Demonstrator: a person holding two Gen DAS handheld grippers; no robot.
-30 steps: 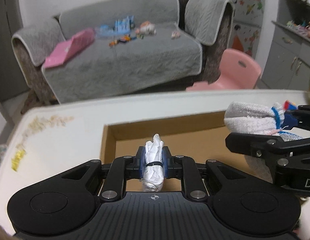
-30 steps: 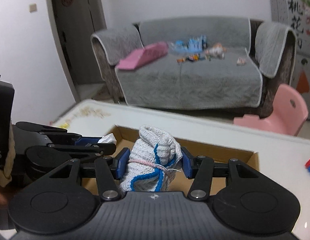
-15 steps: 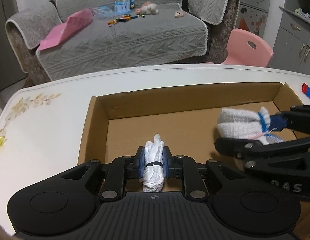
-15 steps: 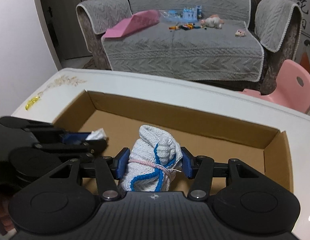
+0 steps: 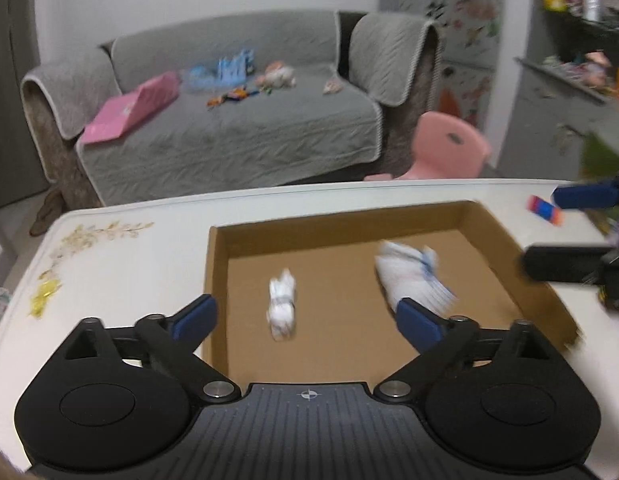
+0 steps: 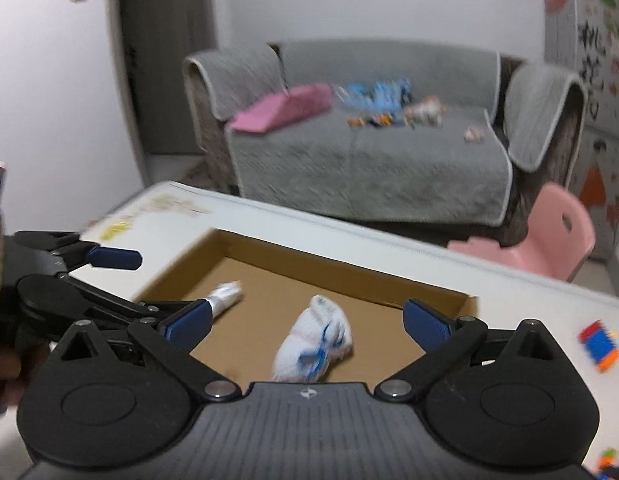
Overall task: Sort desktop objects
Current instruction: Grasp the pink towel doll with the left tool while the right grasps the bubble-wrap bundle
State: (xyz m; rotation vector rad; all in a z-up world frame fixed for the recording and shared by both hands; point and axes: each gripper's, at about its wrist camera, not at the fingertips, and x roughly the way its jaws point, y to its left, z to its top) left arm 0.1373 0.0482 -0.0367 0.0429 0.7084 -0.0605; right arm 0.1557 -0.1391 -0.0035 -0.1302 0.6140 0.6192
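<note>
Left gripper (image 5: pixel 305 318) jaws just opened wide, nothing between pads. Right gripper (image 6: pixel 307 322) likewise wide, empty. Small white bundle (image 5: pixel 282 308) and blue-trimmed cloth bundle (image 6: pixel 315 340) lie apart on cardboard box (image 5: pixel 217 264) floor.

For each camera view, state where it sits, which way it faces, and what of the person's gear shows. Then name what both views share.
Left wrist: on the left claw, jaws open, facing the cardboard box and sofa; right claw at the right edge.
Right wrist: on the right claw, jaws open, same way; left claw at left.
Shared: box, small white bundle, blue-trimmed cloth bundle.
</note>
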